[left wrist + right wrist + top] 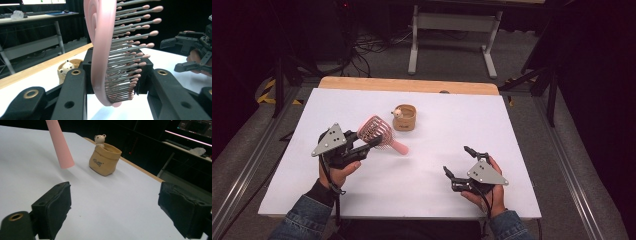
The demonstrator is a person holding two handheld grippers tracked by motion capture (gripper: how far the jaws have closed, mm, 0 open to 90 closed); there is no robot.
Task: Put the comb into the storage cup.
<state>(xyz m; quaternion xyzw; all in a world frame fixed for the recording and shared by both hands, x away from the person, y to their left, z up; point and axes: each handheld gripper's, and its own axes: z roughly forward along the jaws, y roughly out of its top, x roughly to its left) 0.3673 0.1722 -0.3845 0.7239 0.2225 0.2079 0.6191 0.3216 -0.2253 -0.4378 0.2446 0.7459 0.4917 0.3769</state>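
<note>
While the person's forearms come in over the near edge of the worktop [422,200], the right gripper [460,161] hovers low by the near right corner with its jaws spread wide and nothing between them; in the right gripper view the two black pads [53,208] stand far apart over bare white surface. Its jaws are released, touching no object. Farther in, toward the left edge, the left gripper [362,146] is clenched on the pink hairbrush [377,132], gripping it by the head. In the left gripper view the brush head stands upright between the jaws, its rows of pink-tipped bristles [130,47] pointing to the right of that view. The brush is lifted off the worktop, its handle slanting toward the middle, the handle's end hanging free above the surface. Beyond the brush, nearer the far edge and apart from it, sits a small tan sack-shaped pot [404,118] with a little bear figure [100,139] peeking over its rim.
</note>
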